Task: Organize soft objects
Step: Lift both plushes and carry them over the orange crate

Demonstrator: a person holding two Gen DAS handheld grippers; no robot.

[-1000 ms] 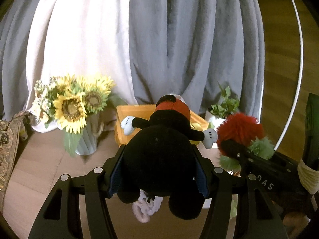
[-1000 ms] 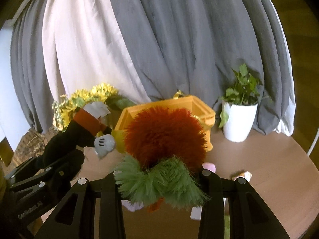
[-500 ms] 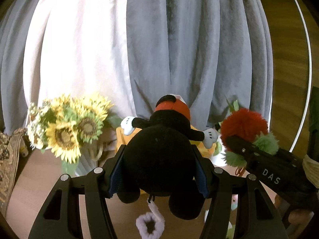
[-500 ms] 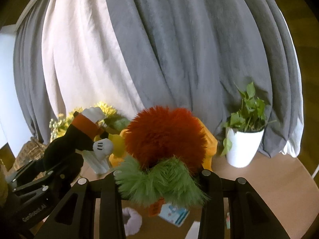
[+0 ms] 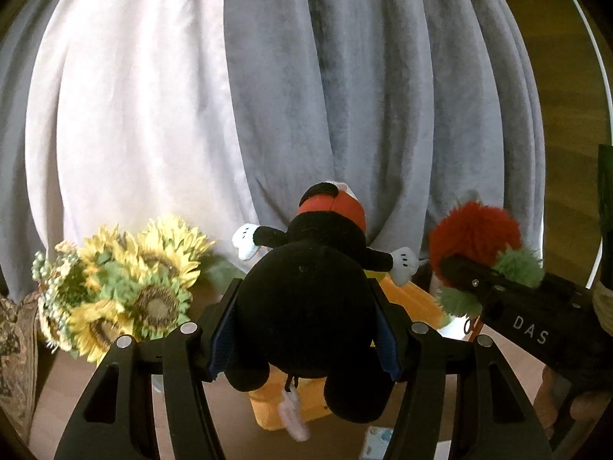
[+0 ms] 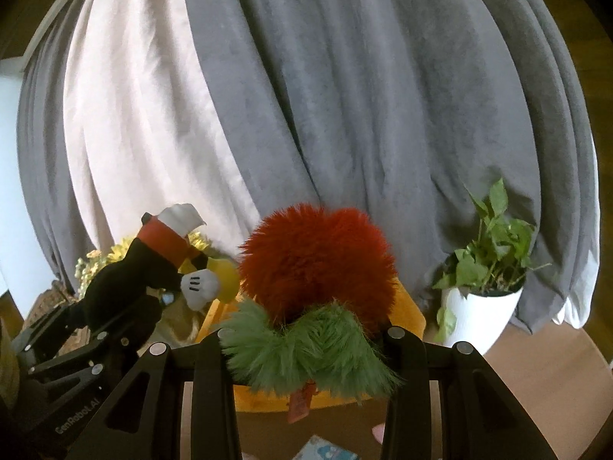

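Above the orange bin (image 5: 415, 299), both toys being carried in the air. Left gripper (image 5: 306, 339) clamping the black plush (image 5: 302, 306) across its round body, pads sinking in; right gripper (image 6: 306, 339) closed tight on the fuzzy toy (image 6: 314, 264) at its green ruff. Both looking light, soft, compressible, not fragile; fur likely slippery, so gripping the bulk rather than limbs or tags seeming safest. Plush pointing away from the camera toward the curtain (image 5: 345, 96), head far, legs hanging near, long axis along the fingers, arms spread sideways. Fuzzy toy pointing likewise, red tuft forward, ruff at the jaws, tag dangling below.
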